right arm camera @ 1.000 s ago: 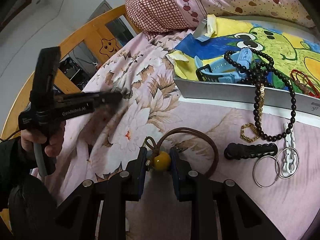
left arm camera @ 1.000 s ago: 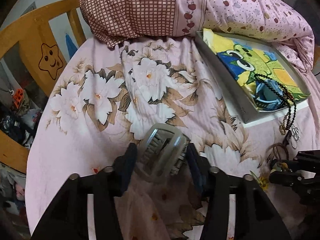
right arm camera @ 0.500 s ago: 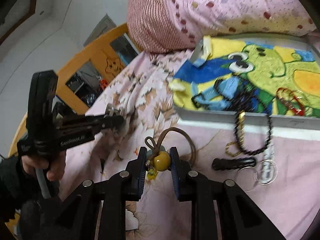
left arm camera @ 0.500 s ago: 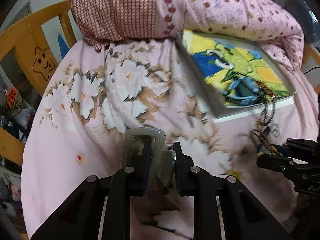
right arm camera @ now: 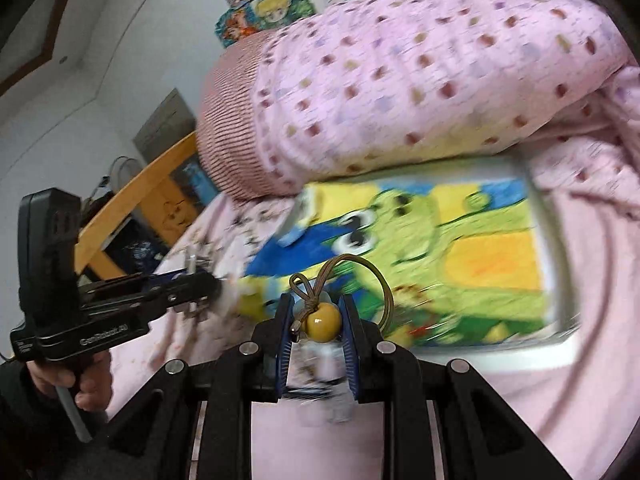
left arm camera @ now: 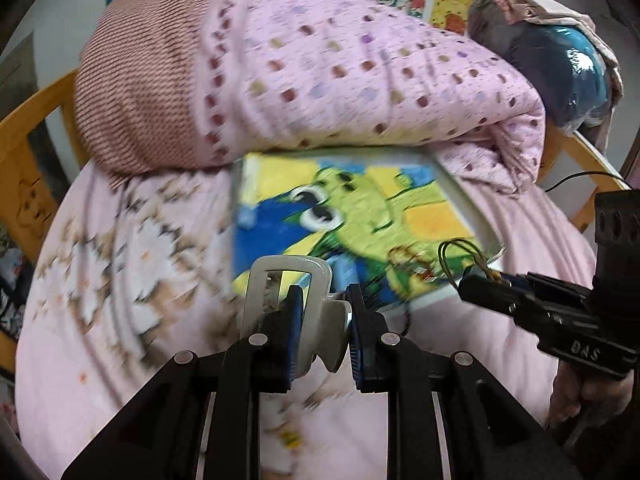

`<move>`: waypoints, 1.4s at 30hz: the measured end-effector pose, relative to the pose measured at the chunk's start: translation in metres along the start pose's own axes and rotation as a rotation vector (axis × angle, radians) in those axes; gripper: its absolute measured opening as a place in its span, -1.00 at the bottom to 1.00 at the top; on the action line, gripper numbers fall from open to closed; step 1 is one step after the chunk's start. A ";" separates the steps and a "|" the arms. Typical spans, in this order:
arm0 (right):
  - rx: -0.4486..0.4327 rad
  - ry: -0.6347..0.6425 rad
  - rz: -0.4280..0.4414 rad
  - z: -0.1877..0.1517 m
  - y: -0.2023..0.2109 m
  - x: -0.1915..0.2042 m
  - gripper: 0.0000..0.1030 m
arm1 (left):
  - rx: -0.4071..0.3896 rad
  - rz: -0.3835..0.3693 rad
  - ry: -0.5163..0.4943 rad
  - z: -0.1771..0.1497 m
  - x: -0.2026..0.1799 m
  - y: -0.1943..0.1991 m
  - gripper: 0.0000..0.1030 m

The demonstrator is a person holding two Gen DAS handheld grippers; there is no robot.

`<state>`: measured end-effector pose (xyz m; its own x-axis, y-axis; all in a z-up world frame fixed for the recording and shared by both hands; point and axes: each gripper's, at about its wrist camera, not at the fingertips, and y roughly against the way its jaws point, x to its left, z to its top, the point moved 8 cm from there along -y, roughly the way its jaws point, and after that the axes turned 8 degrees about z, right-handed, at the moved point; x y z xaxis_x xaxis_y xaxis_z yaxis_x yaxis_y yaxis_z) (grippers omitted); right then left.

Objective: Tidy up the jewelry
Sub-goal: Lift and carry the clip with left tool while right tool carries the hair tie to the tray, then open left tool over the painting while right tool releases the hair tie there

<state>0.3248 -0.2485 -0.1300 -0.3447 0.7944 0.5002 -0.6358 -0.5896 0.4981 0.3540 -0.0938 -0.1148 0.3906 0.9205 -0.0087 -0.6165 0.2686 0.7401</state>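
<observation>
A pink floral bedsheet (left arm camera: 120, 280) covers the bed; a rolled dotted quilt (left arm camera: 340, 72) lies at the far end under cartoon posters (right arm camera: 272, 4). Right of centre sits a shallow white tray (right arm camera: 560, 264) lined with a frog-print cloth (right arm camera: 460, 248) (contents blurred). The left gripper (left arm camera: 320, 312) pinches a grey hair claw (left arm camera: 288, 276); the right gripper (right arm camera: 316, 320) clamps a cord bracelet's yellow bead (right arm camera: 323, 322), both lifted near the tray's near edge.

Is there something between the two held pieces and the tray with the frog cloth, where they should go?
Nothing visible blocks the way. The left gripper holds the grey hair claw, the right gripper the cord bracelet with yellow bead, both just before the tray. Its cloth is mostly bare.
</observation>
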 end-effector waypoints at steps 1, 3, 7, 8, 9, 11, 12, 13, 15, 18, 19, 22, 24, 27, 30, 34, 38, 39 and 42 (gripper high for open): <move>0.000 0.004 -0.017 0.005 0.002 -0.010 -0.58 | -0.004 -0.005 0.000 0.006 -0.007 -0.004 -0.66; -0.001 0.007 -0.045 0.012 0.006 -0.026 -0.58 | -0.004 -0.013 0.009 0.013 -0.015 -0.013 -0.66; -0.012 -0.007 -0.084 0.023 0.006 -0.056 -0.58 | 0.010 -0.021 0.025 0.025 -0.030 -0.035 -0.66; -0.016 -0.023 -0.085 0.024 0.006 -0.062 -0.58 | 0.013 -0.021 0.026 0.025 -0.032 -0.037 -0.66; -0.014 -0.045 -0.089 0.024 0.005 -0.070 -0.58 | 0.019 -0.021 0.025 0.026 -0.034 -0.042 -0.66; 0.002 -0.083 -0.100 0.021 0.000 -0.085 -0.58 | 0.036 -0.024 0.023 0.028 -0.040 -0.054 -0.66; 0.016 -0.097 -0.106 0.019 -0.003 -0.091 -0.58 | 0.041 -0.025 0.022 0.029 -0.041 -0.058 -0.66; 0.027 -0.104 -0.112 0.017 -0.004 -0.094 -0.58 | 0.050 -0.027 0.020 0.029 -0.044 -0.064 -0.66; 0.053 -0.121 -0.129 0.012 -0.010 -0.102 -0.58 | 0.069 -0.024 0.014 0.030 -0.047 -0.076 -0.66; 0.083 -0.151 -0.148 0.007 -0.016 -0.114 -0.58 | 0.110 -0.033 0.027 0.030 -0.051 -0.093 -0.65; 0.088 -0.159 -0.155 0.005 -0.017 -0.117 -0.58 | 0.106 -0.032 0.027 0.032 -0.052 -0.096 -0.65; 0.101 -0.187 -0.159 0.003 -0.019 -0.126 -0.58 | 0.126 -0.038 0.024 0.038 -0.056 -0.105 -0.65; 0.108 -0.199 -0.162 0.002 -0.019 -0.130 -0.57 | 0.142 -0.034 0.024 0.041 -0.057 -0.111 -0.65; 0.118 -0.212 -0.161 0.000 -0.021 -0.131 -0.57 | 0.165 -0.032 0.030 0.045 -0.057 -0.118 -0.65; 0.123 -0.214 -0.158 -0.001 -0.021 -0.130 -0.57 | 0.174 -0.027 0.051 0.048 -0.056 -0.122 -0.64; 0.115 -0.225 -0.159 0.001 -0.019 -0.131 -0.32 | 0.200 -0.040 0.086 0.045 -0.056 -0.123 -0.36; 0.098 -0.229 -0.165 0.005 -0.014 -0.132 -0.30 | 0.177 -0.042 0.111 0.046 -0.056 -0.119 -0.04; 0.092 -0.228 -0.167 0.006 -0.012 -0.132 -0.17 | 0.175 -0.039 0.113 0.047 -0.055 -0.118 -0.04; 0.055 -0.213 -0.179 0.012 -0.004 -0.128 0.07 | 0.162 -0.026 0.128 0.048 -0.053 -0.111 0.07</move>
<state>0.3799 -0.3502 -0.1872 -0.0735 0.8412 0.5357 -0.6329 -0.4545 0.6268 0.4345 -0.1855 -0.1642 0.3086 0.9452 -0.1066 -0.4855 0.2528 0.8369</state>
